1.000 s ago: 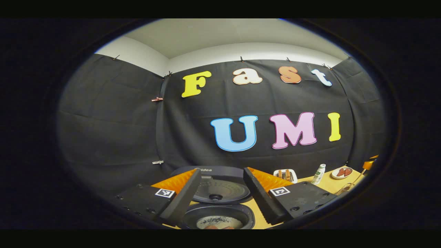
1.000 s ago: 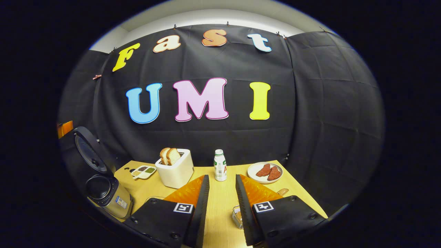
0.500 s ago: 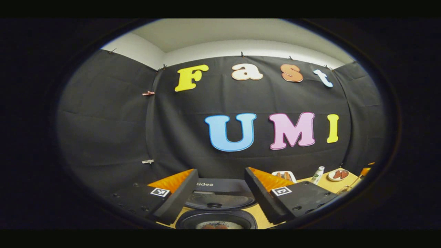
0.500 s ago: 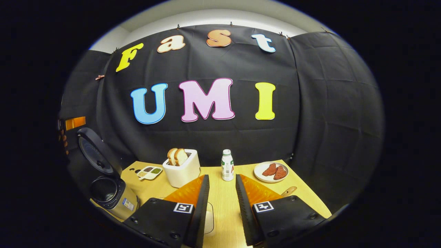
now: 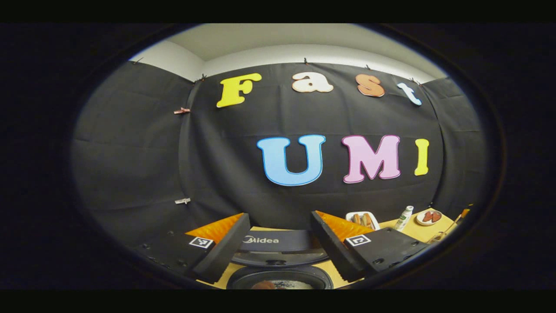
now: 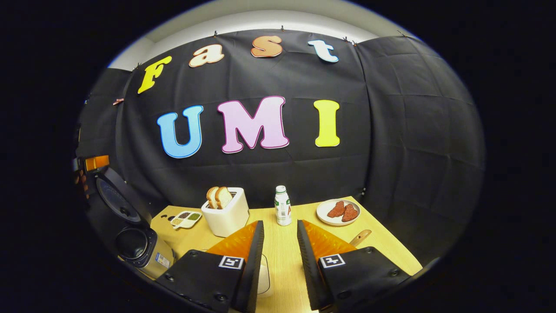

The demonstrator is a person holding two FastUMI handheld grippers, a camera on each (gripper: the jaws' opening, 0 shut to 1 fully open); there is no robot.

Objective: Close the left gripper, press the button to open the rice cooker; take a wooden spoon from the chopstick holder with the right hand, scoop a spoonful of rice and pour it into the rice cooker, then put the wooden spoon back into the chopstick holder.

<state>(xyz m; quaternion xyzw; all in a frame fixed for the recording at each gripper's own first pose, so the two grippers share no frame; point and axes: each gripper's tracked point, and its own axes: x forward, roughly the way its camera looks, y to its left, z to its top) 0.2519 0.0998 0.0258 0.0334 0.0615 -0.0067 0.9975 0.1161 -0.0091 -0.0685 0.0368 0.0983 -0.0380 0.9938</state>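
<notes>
The rice cooker (image 6: 139,250) stands at the table's left edge with its lid (image 6: 115,200) raised. In the left gripper view the lid (image 5: 278,241) sits between the fingers, and the pot (image 5: 282,283) with some rice in it lies just below. My left gripper (image 5: 280,217) is open above the cooker, holding nothing. My right gripper (image 6: 279,224) is open over the table with nothing between its fingers. A wooden spoon handle (image 6: 360,238) pokes out behind its right finger. The left gripper (image 6: 93,163) and the hand holding it appear at the far left.
On the wooden table (image 6: 382,243) stand a white toaster (image 6: 223,213) with bread, a small bottle (image 6: 282,211), a plate of meat (image 6: 338,211) and a divided condiment tray (image 6: 186,218). A white container (image 6: 263,274) lies partly under the right gripper's left finger.
The left gripper has drawn up and back from the cooker, so the lid and pot sit lower in its view. The right gripper has shifted slightly; the white container now shows beneath it.
</notes>
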